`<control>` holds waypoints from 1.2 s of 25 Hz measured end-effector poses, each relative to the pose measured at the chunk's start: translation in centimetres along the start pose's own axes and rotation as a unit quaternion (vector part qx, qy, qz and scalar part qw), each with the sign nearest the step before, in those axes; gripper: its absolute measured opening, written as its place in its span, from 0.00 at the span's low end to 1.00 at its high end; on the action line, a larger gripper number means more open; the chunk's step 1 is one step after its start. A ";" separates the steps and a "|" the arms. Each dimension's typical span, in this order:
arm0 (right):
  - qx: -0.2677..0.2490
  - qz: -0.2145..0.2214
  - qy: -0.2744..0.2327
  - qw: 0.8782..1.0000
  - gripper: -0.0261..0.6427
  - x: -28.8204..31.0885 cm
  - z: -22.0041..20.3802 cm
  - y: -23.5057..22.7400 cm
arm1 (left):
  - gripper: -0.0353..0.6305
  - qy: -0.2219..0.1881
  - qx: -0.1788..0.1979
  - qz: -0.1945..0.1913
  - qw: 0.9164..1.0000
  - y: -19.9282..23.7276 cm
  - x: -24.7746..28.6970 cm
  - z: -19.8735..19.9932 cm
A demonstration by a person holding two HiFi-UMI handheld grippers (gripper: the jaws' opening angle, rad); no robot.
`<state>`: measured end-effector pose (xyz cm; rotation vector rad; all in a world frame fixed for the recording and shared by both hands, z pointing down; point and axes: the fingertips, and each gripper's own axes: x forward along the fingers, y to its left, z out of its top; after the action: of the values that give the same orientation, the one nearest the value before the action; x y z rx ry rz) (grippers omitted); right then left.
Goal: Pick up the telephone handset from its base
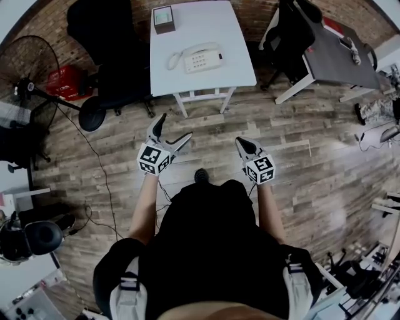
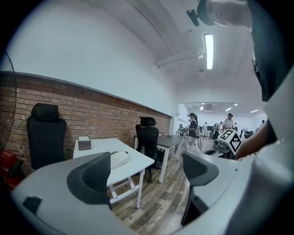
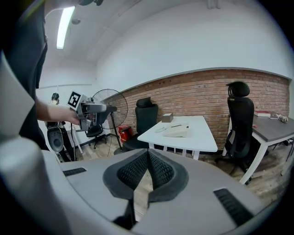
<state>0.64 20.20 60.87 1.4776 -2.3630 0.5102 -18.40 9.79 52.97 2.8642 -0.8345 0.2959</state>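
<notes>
The handset (image 1: 201, 47) is resting on the telephone base (image 1: 203, 61), which is sitting near the middle of the white table (image 1: 212, 22), well ahead of the person. A small dark box (image 1: 164, 19) is standing near the table's far left corner. Both grippers are being held above the wooden floor (image 1: 300, 169), well apart from the table. The left gripper (image 1: 175, 127) is holding its jaws wide apart, and nothing is lying between them. The right gripper (image 1: 239, 142) is holding its jaws pressed together, pad against pad, with nothing gripped. A black office chair (image 1: 100, 37) is standing left of the table, and a floor fan (image 1: 28, 69) is standing further left.
</notes>
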 end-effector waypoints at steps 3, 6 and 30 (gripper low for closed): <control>0.001 0.001 0.002 1.000 0.03 0.7 -0.1 0.7 | 0.78 0.004 0.002 -0.002 1.000 0.9 0.0 -0.2; 0.000 0.002 0.012 1.000 0.03 1.1 -0.7 1.0 | 0.78 0.006 0.000 -0.001 1.000 1.6 0.1 -0.2; 0.007 0.047 0.014 0.999 0.03 8.3 3.6 -7.4 | 0.78 0.029 0.003 0.044 0.999 7.6 7.0 1.6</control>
<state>3.55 9.02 62.29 1.3609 -2.4198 0.5682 -16.49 -0.48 53.63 2.8149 -0.9507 0.3903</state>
